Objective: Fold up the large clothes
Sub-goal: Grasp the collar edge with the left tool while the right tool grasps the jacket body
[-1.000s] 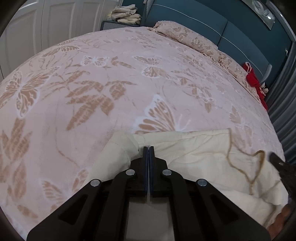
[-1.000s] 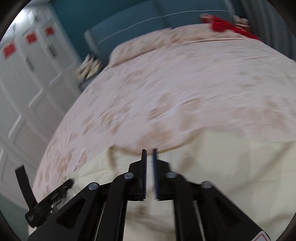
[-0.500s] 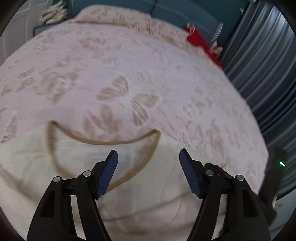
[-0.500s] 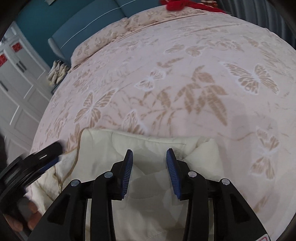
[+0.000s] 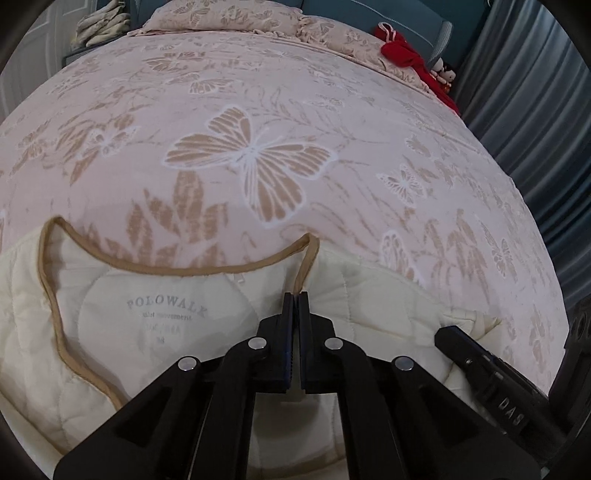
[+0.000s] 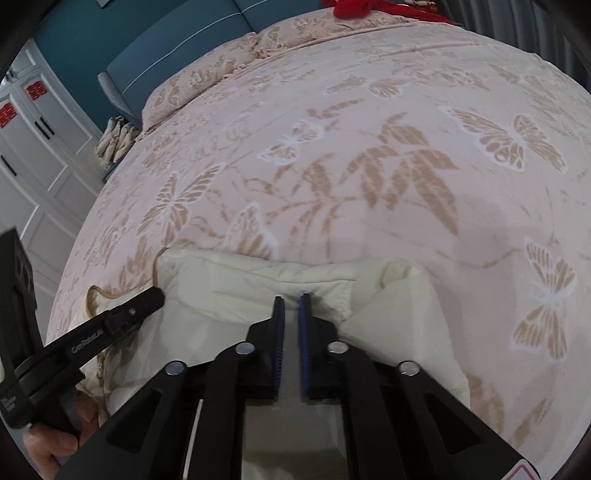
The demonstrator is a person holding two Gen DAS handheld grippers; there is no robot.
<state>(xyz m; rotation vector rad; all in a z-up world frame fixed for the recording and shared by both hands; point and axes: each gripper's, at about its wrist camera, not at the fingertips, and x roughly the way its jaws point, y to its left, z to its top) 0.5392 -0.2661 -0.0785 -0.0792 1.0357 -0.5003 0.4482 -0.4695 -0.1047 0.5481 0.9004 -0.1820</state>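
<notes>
Left wrist view: left gripper [image 5: 295,295] has its jaws pressed together on the tan-piped neckline edge [image 5: 304,266] of a cream quilted jacket [image 5: 155,325], w/ the piping running up out of the fingertips. Jacket lies flat on a pink bedspread [image 5: 258,122] printed w/ tan butterflies and leaves, at the near end of the bed; collar opening faces the cam, inner lining shows a printed "POLOWALK" label [image 5: 166,308]. Right gripper [image 5: 443,332] comes in from the lower right, its tip touching the jacket's right-hand corner. Far end of the bed: matching pillows [image 5: 229,14], a red cloth item [image 5: 406,51], teal headboard [image 5: 402,18], grey curtains [image 5: 535,92] on the right, a pile of folded pale cloth [image 5: 101,26] top left. Right wrist view: right gripper [image 6: 290,299] has its jaws nearly shut w/ a narrow gap, the blue pads straddling a raised fold of the jacket [image 6: 258,280]; can't tell whether cloth is actually pinched between them. Jacket here is bunched into a thick layered block, one side folded over at the right. Left gripper [image 6: 157,295] enters from the left, tip at the jacket's piped edge, w/ the person's left hand [image 6: 48,443] on its handle. White wardrobe doors [image 6: 37,147] w/ red stickers stand at the left.
</notes>
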